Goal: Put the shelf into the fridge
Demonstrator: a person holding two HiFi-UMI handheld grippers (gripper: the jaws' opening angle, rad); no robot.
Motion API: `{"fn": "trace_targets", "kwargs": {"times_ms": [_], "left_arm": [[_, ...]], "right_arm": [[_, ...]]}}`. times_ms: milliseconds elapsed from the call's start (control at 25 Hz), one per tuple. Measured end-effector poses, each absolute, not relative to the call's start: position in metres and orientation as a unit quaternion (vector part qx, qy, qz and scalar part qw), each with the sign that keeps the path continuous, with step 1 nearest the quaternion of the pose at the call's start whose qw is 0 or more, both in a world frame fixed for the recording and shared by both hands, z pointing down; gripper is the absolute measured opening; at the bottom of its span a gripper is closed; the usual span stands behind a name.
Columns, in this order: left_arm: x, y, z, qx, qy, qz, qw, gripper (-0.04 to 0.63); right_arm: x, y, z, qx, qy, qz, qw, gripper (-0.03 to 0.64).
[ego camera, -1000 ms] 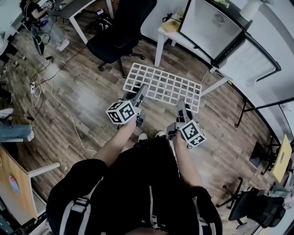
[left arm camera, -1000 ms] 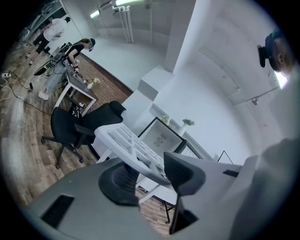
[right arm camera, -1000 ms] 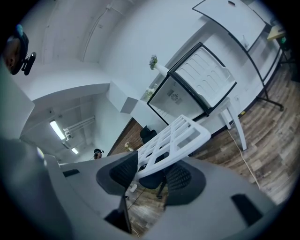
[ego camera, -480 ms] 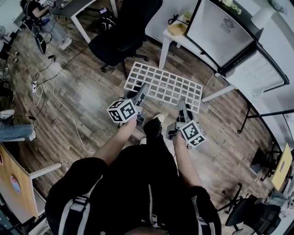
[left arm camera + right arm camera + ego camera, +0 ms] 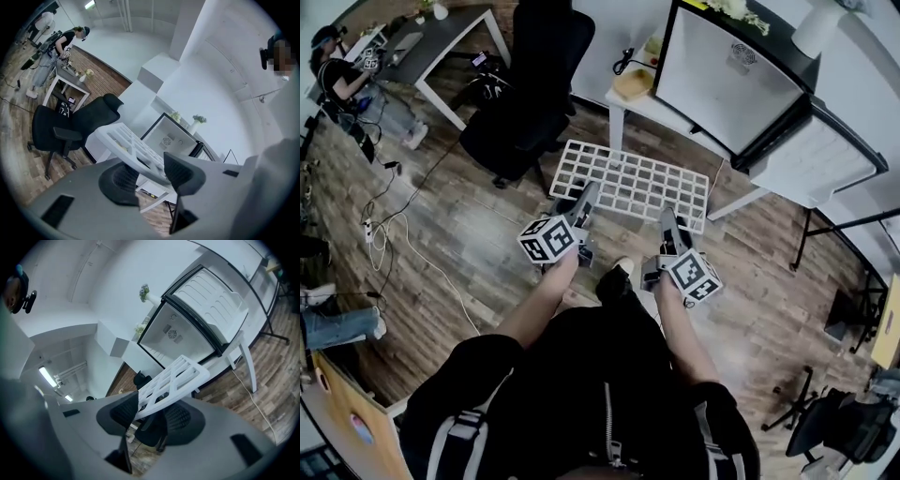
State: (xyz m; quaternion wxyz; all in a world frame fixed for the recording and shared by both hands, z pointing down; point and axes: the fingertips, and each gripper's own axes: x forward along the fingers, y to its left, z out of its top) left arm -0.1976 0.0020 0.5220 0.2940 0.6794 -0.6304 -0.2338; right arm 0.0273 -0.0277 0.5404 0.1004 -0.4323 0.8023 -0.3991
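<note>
**Mia:** What is closest to us?

**Ben:** The person's two arms, each holding a grey tool. The left gripper (image 5: 586, 194) (image 5: 150, 174) is shut tight on the near edge of the flat white shelf made of little squares (image 5: 637, 176) (image 5: 136, 147) (image 5: 180, 376), close to its left corner.

**Mia:** And the other one?

**Ben:** The right gripper (image 5: 668, 217) (image 5: 152, 414) is clamped on the same near edge, closer to the right corner. Its two dark pads squeeze the shelf from both sides.

**Mia:** So where is the shelf?

**Ben:** Up in the air, carried by both tools, over the brown wood floor (image 5: 441, 216). Its wide face looks up at us. It is not in the fridge yet.

**Mia:** What is past it?

**Ben:** A black office chair (image 5: 525, 103) stands on the left. Straight ahead is a white table (image 5: 615, 112), and the shelf's far edge is near its leg. The small white fridge with a black frame (image 5: 727, 80) (image 5: 183, 333) sits on that table. Its door (image 5: 806, 155) (image 5: 213, 301) hangs open to the right.

**Mia:** Anything farther?

**Ben:** A person (image 5: 342, 80) by a dark desk (image 5: 431, 37), far off to the left.
</note>
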Motion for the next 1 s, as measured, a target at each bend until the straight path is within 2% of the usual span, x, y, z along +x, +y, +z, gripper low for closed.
{"fn": "trace_targets", "kwargs": {"times_ms": [1000], "left_arm": [[-0.151, -0.275, 0.500, 0.785, -0.493, -0.185, 0.327, 0.181]], "right_arm": [[0.069, -0.221, 0.527, -0.557, 0.717, -0.378, 0.179, 0.173]]}}
